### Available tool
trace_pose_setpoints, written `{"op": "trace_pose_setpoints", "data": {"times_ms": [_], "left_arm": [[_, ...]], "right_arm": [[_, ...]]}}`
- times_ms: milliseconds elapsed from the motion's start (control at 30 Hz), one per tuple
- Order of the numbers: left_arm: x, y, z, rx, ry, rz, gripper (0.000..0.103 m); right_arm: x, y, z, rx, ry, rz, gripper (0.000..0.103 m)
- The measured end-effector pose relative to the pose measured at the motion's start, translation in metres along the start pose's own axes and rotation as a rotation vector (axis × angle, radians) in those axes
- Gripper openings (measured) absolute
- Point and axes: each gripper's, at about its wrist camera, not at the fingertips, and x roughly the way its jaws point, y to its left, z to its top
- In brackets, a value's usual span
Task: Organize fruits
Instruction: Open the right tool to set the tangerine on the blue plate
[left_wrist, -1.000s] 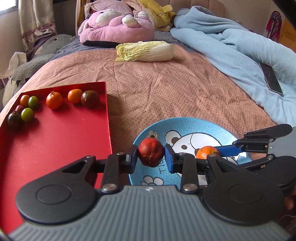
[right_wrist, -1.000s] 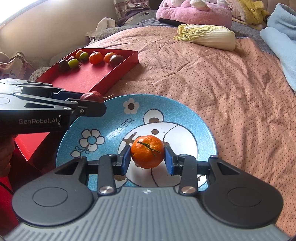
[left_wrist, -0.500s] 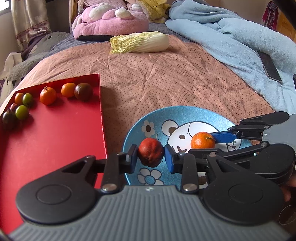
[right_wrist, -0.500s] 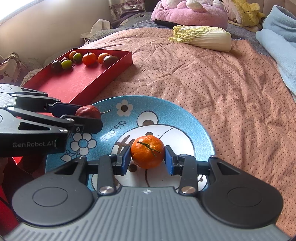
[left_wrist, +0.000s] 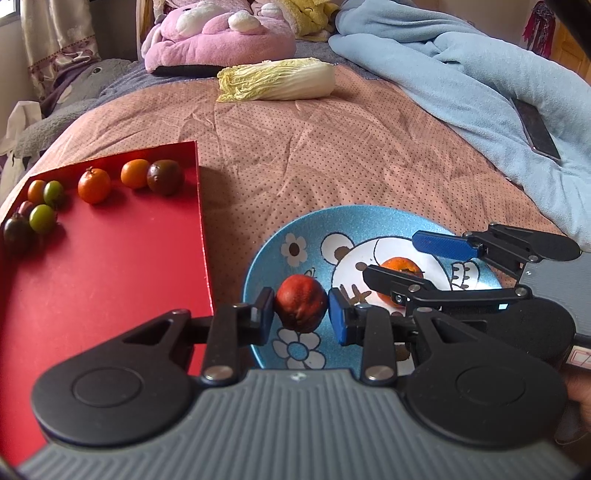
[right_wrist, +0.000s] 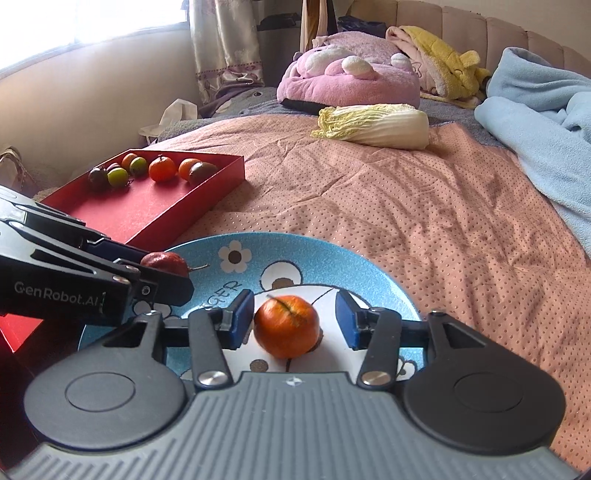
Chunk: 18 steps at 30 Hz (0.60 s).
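My left gripper (left_wrist: 301, 313) is shut on a dark red wrinkled fruit (left_wrist: 301, 308), held over the left part of the blue cartoon plate (left_wrist: 354, 221). My right gripper (right_wrist: 294, 325) is open, its jaws apart on either side of an orange tangerine (right_wrist: 286, 325) that lies on the plate (right_wrist: 332, 254). The tangerine also shows in the left wrist view (left_wrist: 400, 266), partly behind the right gripper's fingers (left_wrist: 443, 245). The red fruit shows in the right wrist view (right_wrist: 164, 262) behind the left gripper's fingers (right_wrist: 162, 284).
A red tray (left_wrist: 110, 277) left of the plate holds several small fruits (left_wrist: 94, 185) along its far edge. A napa cabbage (left_wrist: 277, 79), a pink plush (left_wrist: 218, 35) and a blue blanket (left_wrist: 461, 74) lie farther back on the pink bedspread. A phone (left_wrist: 535, 129) rests on the blanket.
My right gripper has opened and let go of the tangerine, which now rests on the plate. My left gripper still holds the red fruit, shifted slightly over the plate.
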Motion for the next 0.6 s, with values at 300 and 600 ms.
{"op": "trace_pose_setpoints", "data": {"times_ms": [300, 600], "left_arm": [[-0.011, 0.001, -0.001, -0.008, -0.028, -0.006, 0.037], [-0.013, 0.000, -0.001, -0.009, -0.030, -0.001, 0.037]], "right_arm": [[0.011, -0.006, 0.002, 0.061, -0.061, -0.057, 0.073], [0.033, 0.002, 0.007, 0.043, -0.043, -0.063, 0.073]]}}
